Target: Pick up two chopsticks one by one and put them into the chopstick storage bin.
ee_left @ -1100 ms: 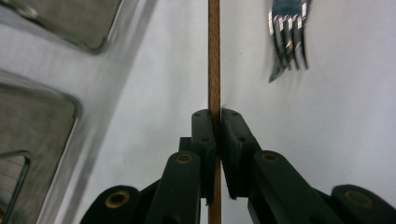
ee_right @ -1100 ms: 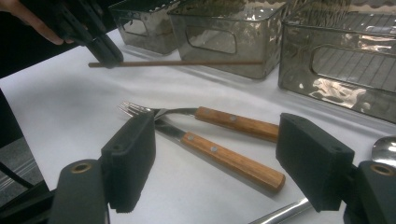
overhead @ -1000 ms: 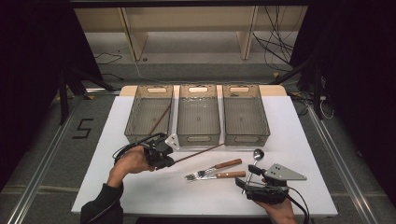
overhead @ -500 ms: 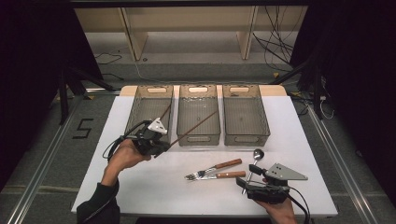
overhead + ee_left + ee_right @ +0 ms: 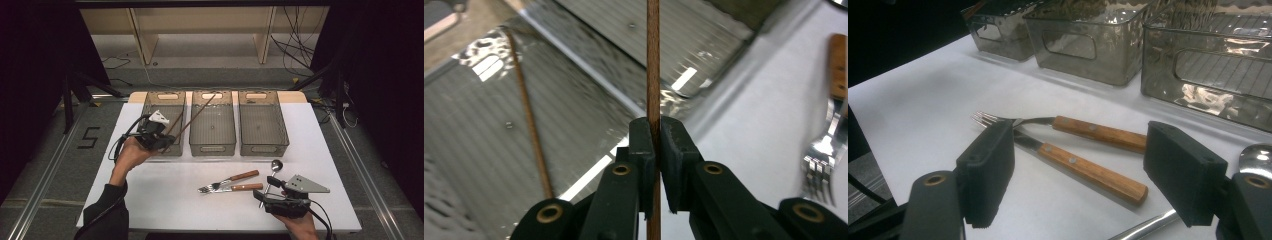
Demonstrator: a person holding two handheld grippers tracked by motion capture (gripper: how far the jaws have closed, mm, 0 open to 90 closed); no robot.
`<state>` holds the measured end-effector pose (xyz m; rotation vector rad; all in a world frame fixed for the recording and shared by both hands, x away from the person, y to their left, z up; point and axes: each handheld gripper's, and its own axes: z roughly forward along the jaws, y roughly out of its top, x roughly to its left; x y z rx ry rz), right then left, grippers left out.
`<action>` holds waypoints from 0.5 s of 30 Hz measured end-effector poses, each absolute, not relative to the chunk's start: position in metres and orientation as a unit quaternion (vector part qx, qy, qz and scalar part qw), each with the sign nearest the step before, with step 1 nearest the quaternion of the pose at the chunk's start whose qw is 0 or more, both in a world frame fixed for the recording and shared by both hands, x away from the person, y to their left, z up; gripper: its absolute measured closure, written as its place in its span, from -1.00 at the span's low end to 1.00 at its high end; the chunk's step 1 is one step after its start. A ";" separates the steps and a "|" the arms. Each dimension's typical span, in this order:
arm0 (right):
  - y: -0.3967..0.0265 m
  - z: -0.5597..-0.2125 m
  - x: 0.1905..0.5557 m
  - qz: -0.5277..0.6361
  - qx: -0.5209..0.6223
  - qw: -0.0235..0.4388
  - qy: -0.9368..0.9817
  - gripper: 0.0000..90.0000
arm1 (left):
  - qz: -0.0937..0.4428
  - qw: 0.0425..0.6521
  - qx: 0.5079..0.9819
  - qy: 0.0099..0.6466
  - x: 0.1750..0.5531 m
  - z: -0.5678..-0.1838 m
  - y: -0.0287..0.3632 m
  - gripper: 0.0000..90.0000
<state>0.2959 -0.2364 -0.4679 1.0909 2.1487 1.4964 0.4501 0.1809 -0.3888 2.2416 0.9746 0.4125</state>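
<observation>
Lifted toward the left bin (image 5: pixel 162 123), left fingers (image 5: pixel 655 150) clamp the chopstick (image 5: pixel 653 65); seemingly above it.

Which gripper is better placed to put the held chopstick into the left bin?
The left gripper. It is shut on the chopstick right at the left bin, where another chopstick lies. The right gripper is open, near the forks.

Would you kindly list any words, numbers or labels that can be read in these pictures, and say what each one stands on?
"5": a dark numeral on the grey floor, left of the white table.
No other text is readable; the bins, cutlery and grippers show no legible label.
</observation>
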 end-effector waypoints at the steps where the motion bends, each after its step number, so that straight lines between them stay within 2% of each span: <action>1: -0.236 -0.468 0.296 0.521 0.379 0.152 0.749 -0.35 | 0.158 0.322 0.856 0.374 0.453 -0.388 0.183 0.87; 15: -0.237 -0.468 0.296 0.522 0.380 0.151 0.748 -0.35 | 0.171 0.313 0.835 0.419 0.481 -0.385 0.202 0.87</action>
